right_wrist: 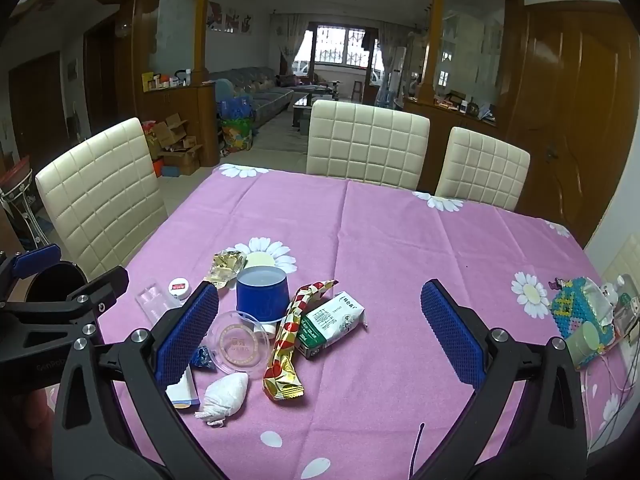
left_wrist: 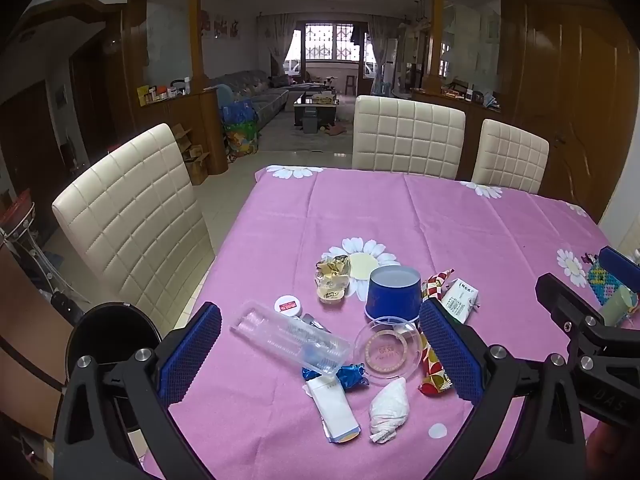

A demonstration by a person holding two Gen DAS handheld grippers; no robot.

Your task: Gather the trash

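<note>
Hovering over the desk (left_wrist: 480, 216) w/ both claws spread wide and nothing between the pads. Left claw (left_wrist: 320, 356) hangs above the near-left part of the trash pile, right claw (right_wrist: 320, 336) sits above its right side; each one shows at the edge of the other's view.

Trash is all bunched up near the front of the pink daisy cloth:
- upside-down blue cup (left_wrist: 393, 292) in the middle, touching the clear round lid (left_wrist: 387, 354) in front of it
- clear plastic bottle (left_wrist: 290, 336) lying on its side, left of the lid
- small white cap w/ red label (left_wrist: 287, 305) just behind the bottle
- crumpled gold wrapper (left_wrist: 332, 278) behind-left of the cup
- red/gold snack wrapper (right_wrist: 290, 340) lying lengthwise, right of the cup, touching the green-white carton (right_wrist: 332, 322) tipped on its side
- wadded white tissue (left_wrist: 387, 408) closest to the front edge
- flat white packet (left_wrist: 334, 410) beside the tissue, a blue foil scrap (left_wrist: 348, 372) just behind it

Black round bin (left_wrist: 112, 340) sits off the desk's left edge, prob on the floor but can't really tell. Beaded colorful pouch (right_wrist: 580, 312) is over at the far right, well apart from the pile. Three cream chairs around the desk, nearest one (left_wrist: 132, 224) on the left.
</note>
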